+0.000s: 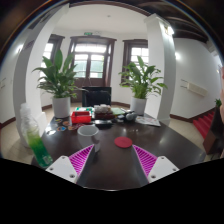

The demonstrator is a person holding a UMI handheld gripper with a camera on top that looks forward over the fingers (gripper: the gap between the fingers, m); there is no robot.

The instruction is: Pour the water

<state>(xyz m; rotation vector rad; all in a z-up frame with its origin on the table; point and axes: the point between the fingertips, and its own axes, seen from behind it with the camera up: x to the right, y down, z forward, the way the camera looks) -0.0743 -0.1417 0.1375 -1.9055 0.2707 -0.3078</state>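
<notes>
We find the tongs (113,160) released, pads spread apart over the dark round tabletop (170,148). A grey cup (88,134) stands just beyond the left finger, a red coaster (123,143) right of it, and a clear bottle (33,135) at far left.

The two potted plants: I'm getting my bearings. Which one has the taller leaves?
The left potted plant; its leaves rise higher than the right potted plant.

**Gripper held open, nothing between its fingers**

The handheld two-finger gripper (114,161) points forward and level, its fingers spread wide apart. The left finger's magenta pad (82,158) and the right finger's magenta pad (145,159) face each other across an empty gap, pressing on nothing.
</notes>
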